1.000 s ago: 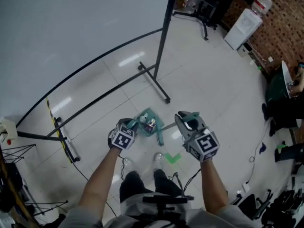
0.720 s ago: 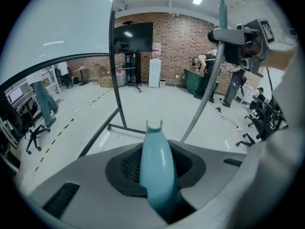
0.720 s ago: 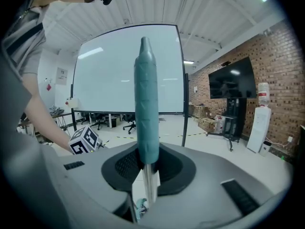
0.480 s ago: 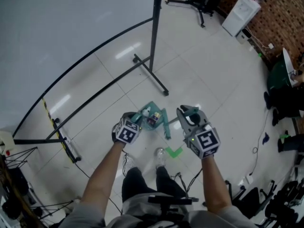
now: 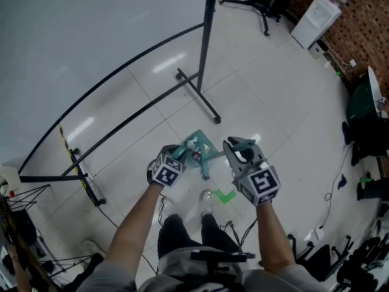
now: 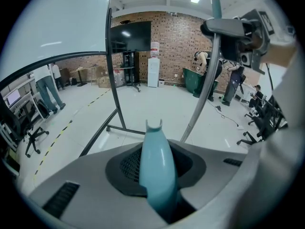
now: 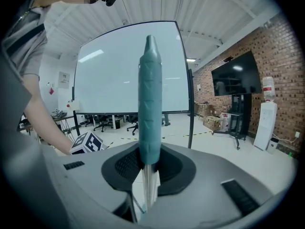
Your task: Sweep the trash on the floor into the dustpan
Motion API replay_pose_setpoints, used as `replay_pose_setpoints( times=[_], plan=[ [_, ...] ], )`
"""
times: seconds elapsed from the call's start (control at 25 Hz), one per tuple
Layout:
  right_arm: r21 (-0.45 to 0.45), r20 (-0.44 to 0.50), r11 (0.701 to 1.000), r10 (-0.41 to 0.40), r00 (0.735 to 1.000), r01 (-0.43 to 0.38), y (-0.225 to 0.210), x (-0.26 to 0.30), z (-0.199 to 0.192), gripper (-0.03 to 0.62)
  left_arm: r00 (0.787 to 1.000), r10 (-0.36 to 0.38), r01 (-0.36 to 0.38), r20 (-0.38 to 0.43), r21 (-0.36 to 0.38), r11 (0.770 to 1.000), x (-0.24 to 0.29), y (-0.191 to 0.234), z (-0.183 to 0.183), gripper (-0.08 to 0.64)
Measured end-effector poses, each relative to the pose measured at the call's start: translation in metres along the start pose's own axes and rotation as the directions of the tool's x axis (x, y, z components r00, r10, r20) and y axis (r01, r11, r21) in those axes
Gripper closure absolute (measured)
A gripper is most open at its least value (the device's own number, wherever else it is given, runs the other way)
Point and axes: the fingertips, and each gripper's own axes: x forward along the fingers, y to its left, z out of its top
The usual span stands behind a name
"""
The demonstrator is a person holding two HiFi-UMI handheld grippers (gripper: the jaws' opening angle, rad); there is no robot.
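A teal dustpan (image 5: 199, 146) lies on the white tiled floor just ahead of my feet, with small pieces of trash (image 5: 193, 145) in it. My left gripper (image 5: 176, 157) is shut on the dustpan's teal handle (image 6: 157, 168), which stands up between its jaws. My right gripper (image 5: 239, 146) is shut on the broom's teal grip (image 7: 149, 104), with the metal pole (image 7: 148, 190) running down below. The broom's head (image 5: 205, 168) rests by the dustpan's right side. In the left gripper view the silver pole (image 6: 200, 99) rises to the right gripper (image 6: 233, 27).
A black whiteboard stand (image 5: 197, 99) with wheeled legs is on the floor just beyond the dustpan. Green tape (image 5: 225, 195) marks the floor by my shoes (image 5: 206, 201). A white water dispenser (image 5: 316, 20) and chairs stand far right. Cables trail at lower right.
Both grippers have sunk a little and shifted slightly with the dustpan and the broom. Their grips are unchanged, and the trash stays in the dustpan.
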Motion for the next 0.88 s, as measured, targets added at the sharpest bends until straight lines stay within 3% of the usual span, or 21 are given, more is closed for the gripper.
replay_pose_setpoints(
  times=[0.72,0.88],
  plan=[
    [-0.001,-0.003,0.999,0.038,0.999,-0.038,0.008,0.016,0.011,0.534,1.0,-0.004,0.004,-0.012,-0.011,1.0,-0.002,0.003,-0.004,0.451],
    [0.008,0.008,0.999,0.046,0.999,-0.046,0.01,0.02,0.015,0.534,0.999,-0.036,0.036,-0.005,-0.046,0.998,-0.002,0.0,-0.003,0.425]
  ],
)
